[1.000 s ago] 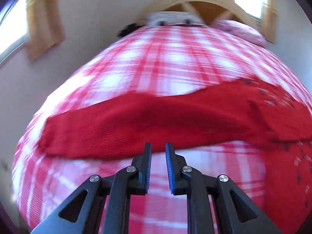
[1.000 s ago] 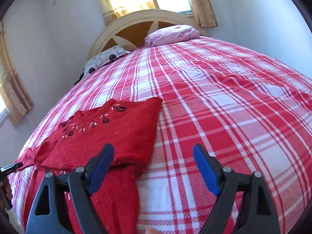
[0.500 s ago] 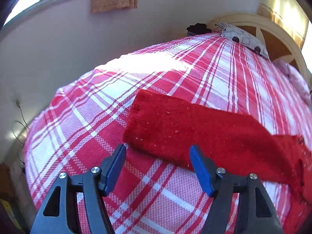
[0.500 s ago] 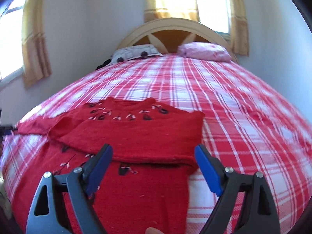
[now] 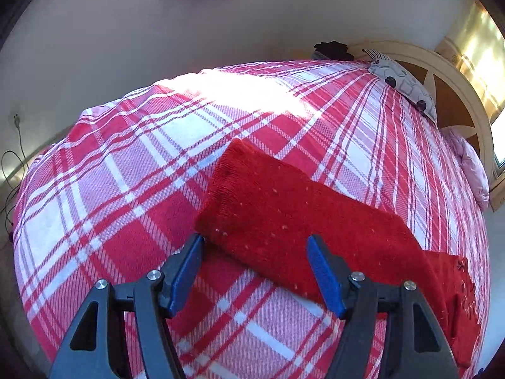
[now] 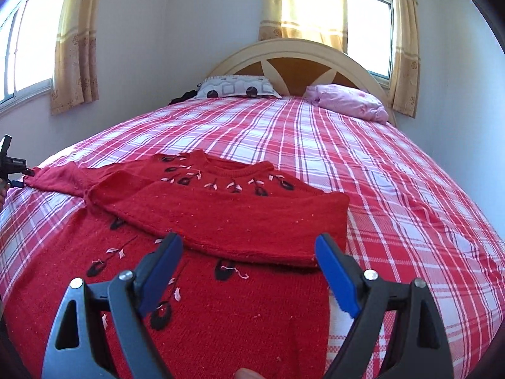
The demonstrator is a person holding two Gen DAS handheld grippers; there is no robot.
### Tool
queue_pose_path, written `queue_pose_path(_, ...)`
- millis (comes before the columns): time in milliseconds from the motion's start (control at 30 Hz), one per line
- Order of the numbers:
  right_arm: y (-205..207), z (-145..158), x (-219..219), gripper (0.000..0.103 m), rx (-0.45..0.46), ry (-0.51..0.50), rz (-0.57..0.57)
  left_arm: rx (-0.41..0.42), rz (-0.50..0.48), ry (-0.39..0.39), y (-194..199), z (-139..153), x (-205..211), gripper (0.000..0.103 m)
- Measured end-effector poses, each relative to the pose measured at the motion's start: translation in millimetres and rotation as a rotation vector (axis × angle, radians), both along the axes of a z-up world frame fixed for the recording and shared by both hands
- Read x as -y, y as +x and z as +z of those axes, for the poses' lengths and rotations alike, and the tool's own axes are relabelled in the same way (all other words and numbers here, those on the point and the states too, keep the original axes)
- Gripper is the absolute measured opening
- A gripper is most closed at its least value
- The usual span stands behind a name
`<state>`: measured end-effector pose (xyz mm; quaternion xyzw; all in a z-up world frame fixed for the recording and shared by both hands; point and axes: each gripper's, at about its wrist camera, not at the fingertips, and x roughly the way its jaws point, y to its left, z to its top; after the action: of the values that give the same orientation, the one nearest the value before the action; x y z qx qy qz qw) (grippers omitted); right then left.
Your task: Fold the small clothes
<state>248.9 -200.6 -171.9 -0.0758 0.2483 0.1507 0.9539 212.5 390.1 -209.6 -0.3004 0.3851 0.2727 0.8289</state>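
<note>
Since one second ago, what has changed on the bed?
The left gripper has just been opening; nothing is between its jaws, and its view swung to the end of the outstretched sleeve. The right gripper turned to face the headboard, open and empty. The sweater stayed with one sleeve folded across.

Red knitted sweater (image 6: pixel 221 221) with black-and-white embroidered motifs, lying flat on the plaid bed (image 6: pixel 378 164): one sleeve lying folded across its chest, the other sleeve (image 5: pixel 284 214) extending toward 9 o'clock, neckline pointing toward 12 o'clock.
</note>
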Motion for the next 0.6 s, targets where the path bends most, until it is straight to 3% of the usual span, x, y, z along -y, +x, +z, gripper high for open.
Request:
queue_pose_path(167, -2.3, -2.7, -7.4, 0.089, 0.001, -0.010, 0.014, -0.020, 0.093, 0.038, 4.1, -3.3, -10.7, 0.068)
queue_pose_path(267, -5.6, -3.4, -9.9, 0.089, 0.005, -0.008, 0.020, -0.026, 0.097, 0.040, 13.1, -6.9, -18.7, 0.068)
queue_pose_path(300, -6.2, -3.3, -9.4, 0.089, 0.007, -0.005, 0.019, -0.026, 0.083, 0.047, 15.7, -6.1, -17.4, 0.056)
queue_pose_path(333, -7.0, -3.0, -8.1, 0.089, 0.009, 0.001, 0.016, -0.016, 0.057, 0.044, 17.6, -4.9, -15.1, 0.029)
queue_pose_path(367, -6.4, -3.1, -7.1, 0.089, 0.008, 0.006, 0.012, -0.003, 0.027, 0.022, 20.0, -5.3, -13.9, 0.019)
queue_pose_path(433, -5.6, -4.1, -4.9, 0.089, 0.005, 0.017, 0.006, 0.026, -0.002, -0.017, 21.3, -5.5, -10.4, 0.014)
queue_pose_path(600, -5.7, -5.2, -3.1, 0.089, 0.008, 0.031, -0.001, 0.115, -0.037, 0.029, 17.4, 21.0, 8.3, 0.012)
